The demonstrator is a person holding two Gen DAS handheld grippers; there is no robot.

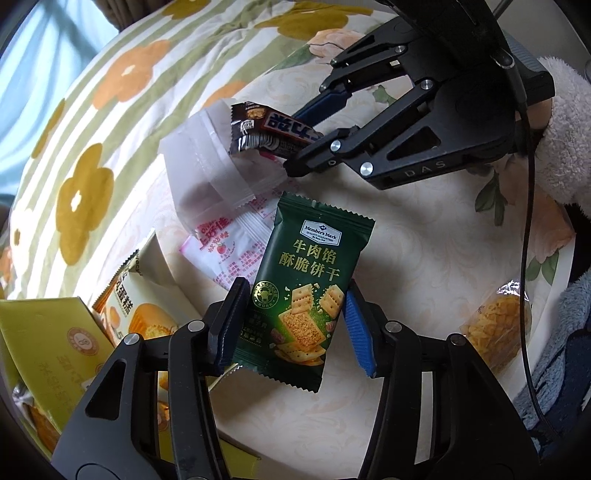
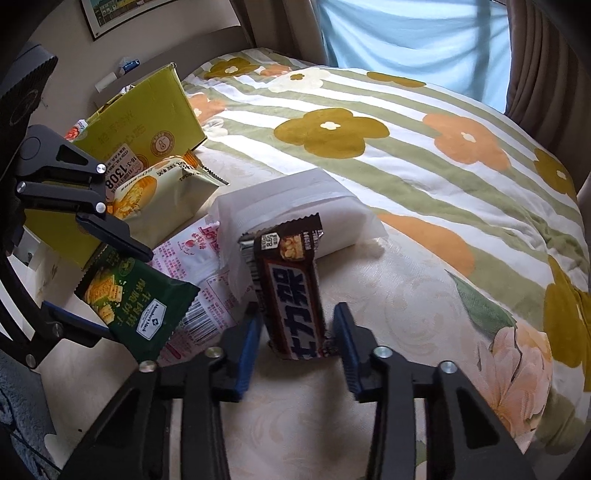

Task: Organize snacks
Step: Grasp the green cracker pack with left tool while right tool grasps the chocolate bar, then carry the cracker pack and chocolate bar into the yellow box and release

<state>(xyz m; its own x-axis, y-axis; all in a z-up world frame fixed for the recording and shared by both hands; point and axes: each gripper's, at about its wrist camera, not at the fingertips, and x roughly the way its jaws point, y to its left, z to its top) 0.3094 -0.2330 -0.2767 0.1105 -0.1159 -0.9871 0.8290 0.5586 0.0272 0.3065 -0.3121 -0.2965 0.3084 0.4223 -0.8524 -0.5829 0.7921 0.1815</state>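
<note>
Left wrist view: left gripper (image 1: 291, 325) clamped on green cracker packet (image 1: 310, 291), lifted clear of pink packet (image 1: 225, 251). Right gripper (image 2: 295, 354) pinching chocolate bar (image 2: 291, 291) by its end above bedspread (image 2: 406, 122). Both probably bound for yellow box (image 2: 147, 110).

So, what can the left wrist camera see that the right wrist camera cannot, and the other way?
Only the left wrist view shows a clear-wrapped yellow snack lying apart near the table's right edge, and a fluffy sleeve.

Only the right wrist view shows the picture frame on the wall and the yellow box's printed label.

Both show the green cracker pack between the left gripper's fingers, the chocolate bar in the right gripper, the white packet, the pink packet, the cake pack and the yellow box.
</note>
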